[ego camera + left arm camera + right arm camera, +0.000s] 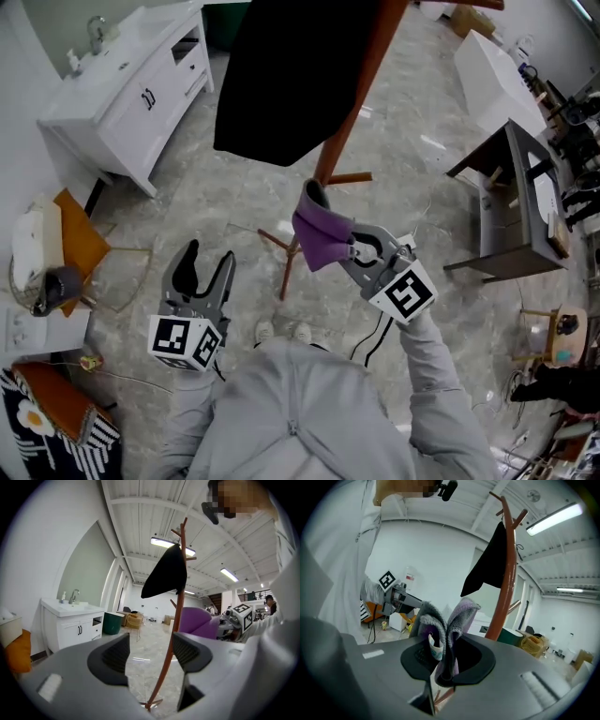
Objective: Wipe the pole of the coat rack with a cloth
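Note:
The reddish-brown coat rack pole [352,103] rises from its spread feet [286,248], with a black garment [286,80] hung on it. My right gripper [361,251] is shut on a purple and grey cloth [319,234], which is close beside the pole's lower part; I cannot tell whether it touches. In the right gripper view the cloth [443,630] stands folded between the jaws, the pole [506,583] to its right. My left gripper [206,272] hangs open and empty to the left of the rack. In the left gripper view the pole [176,616] runs past the right jaw.
A white vanity with a sink [127,84] stands at the back left. A dark desk [511,202] and a white box [497,75] are on the right. Orange and white items [52,253] lie on the floor at the left. My shoes [281,331] are near the rack's feet.

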`<control>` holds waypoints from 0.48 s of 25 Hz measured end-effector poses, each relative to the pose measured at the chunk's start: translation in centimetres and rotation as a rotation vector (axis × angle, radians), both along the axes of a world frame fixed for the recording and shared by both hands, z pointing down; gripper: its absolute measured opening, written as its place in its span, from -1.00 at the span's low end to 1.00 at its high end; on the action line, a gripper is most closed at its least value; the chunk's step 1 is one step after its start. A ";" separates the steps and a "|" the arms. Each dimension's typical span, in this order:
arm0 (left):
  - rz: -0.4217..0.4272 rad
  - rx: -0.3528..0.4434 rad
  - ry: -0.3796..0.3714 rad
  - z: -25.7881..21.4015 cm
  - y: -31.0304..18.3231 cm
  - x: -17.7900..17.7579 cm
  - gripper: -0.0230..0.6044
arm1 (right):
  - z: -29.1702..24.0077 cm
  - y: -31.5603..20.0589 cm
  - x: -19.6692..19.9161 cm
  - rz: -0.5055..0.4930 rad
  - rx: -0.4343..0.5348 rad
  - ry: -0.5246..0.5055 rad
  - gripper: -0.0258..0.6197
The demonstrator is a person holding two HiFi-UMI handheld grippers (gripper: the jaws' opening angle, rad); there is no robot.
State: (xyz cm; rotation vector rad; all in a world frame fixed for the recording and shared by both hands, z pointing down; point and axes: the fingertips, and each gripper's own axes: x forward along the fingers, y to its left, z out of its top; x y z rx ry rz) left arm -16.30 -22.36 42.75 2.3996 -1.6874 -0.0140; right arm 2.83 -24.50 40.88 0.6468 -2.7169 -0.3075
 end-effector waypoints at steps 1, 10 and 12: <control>-0.015 -0.001 -0.001 0.0 0.2 -0.5 0.06 | 0.2 -0.5 -0.5 -0.020 0.011 0.020 -0.74; -0.131 -0.015 -0.003 0.6 2.1 -4.3 0.06 | 4.8 -6.1 -1.6 -0.093 0.108 0.265 -0.74; -0.144 -0.018 -0.001 0.8 2.4 -4.7 0.06 | 5.9 -7.4 -1.4 -0.074 0.089 0.286 -0.74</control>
